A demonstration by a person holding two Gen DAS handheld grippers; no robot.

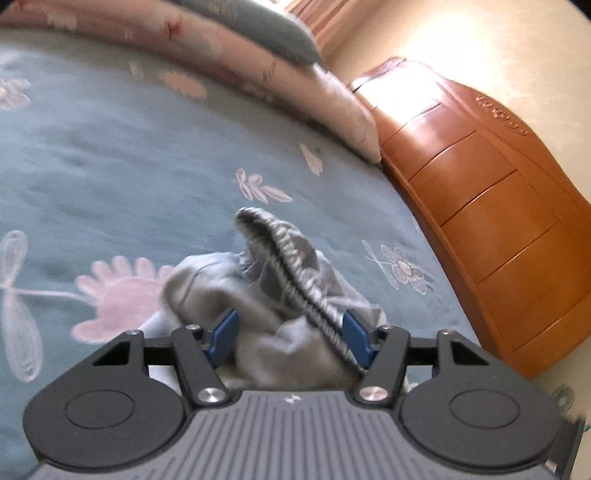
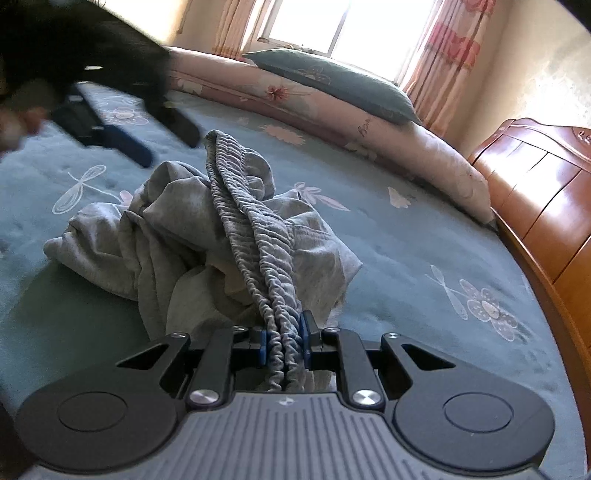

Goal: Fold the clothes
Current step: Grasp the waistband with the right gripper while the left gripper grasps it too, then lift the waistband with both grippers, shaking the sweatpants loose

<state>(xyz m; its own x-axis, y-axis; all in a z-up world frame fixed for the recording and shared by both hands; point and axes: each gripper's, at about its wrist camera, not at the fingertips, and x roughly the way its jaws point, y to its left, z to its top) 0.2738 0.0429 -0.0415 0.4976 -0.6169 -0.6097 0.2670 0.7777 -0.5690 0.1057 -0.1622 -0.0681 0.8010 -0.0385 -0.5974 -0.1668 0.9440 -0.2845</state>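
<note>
A blue-green bedspread (image 2: 406, 251) with pale pink flowers and dragonfly shapes covers a bed, with a sunlit window (image 2: 343, 26) and pink curtains behind it and a wooden chest of drawers (image 1: 491, 221) standing at the bed's side. The right gripper (image 2: 283, 341) has its blue pads pressed close together on the gathered elastic waistband (image 2: 255, 236) of a grey garment (image 2: 173, 236), the ribbed band running straight out from between the fingers and rising over the crumpled heap just ahead. The rest of the cloth lies bunched on the bedspread, spilling to the left and right of that band. In the left wrist view the left gripper (image 1: 290, 338) stands wide, its blue pads well apart with the grey cloth lying between them; the waistband passes just beside the right-hand pad, but whether it touches cannot be told. From the right wrist view the left gripper shows as a dark blur beyond the heap at upper left, with a black sleeve (image 2: 74, 44) above it. A long pink floral bolster (image 2: 332, 122) with a grey-green pillow (image 2: 332, 85) on it lies along the far edge of the bed.
</note>
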